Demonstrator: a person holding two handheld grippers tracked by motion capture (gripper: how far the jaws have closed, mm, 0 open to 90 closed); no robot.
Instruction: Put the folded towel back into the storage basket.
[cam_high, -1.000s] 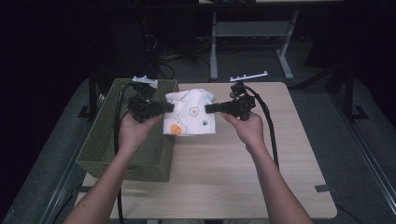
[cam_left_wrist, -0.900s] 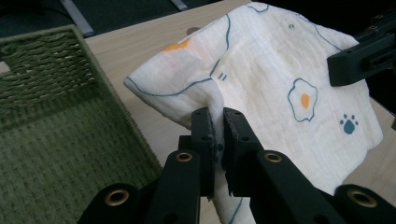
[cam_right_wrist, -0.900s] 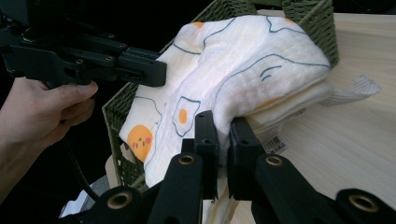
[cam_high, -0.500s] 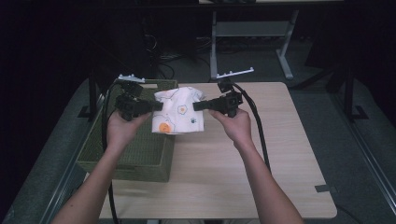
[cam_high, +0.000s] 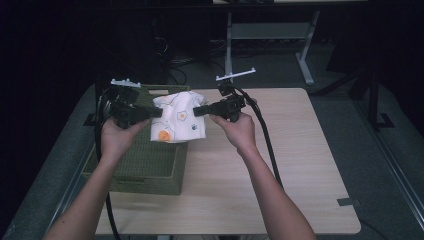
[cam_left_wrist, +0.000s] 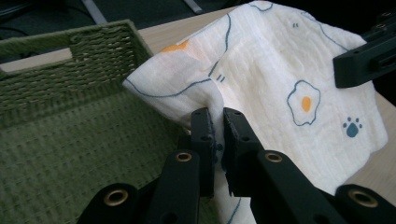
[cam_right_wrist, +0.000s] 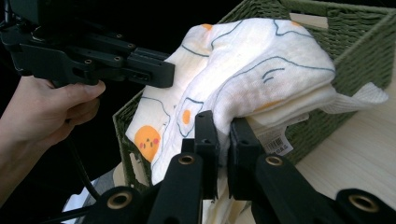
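Lab or recording studio, not home. Light wooden table (cam_high: 280, 165) standing alone in dark room on grey floor. Behind table: metal desk frame (cam_high: 270, 35), cables (cam_high: 185, 62) lying tangled on floor. Right of table: black stand legs (cam_high: 372, 95) showing.

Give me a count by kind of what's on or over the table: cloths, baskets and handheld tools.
Cloth, white with egg prints, held up between both tools: 1
Basket, green woven: 1
Handheld tools, left tool and right tool, each clamped on the cloth: 2
Total: 4
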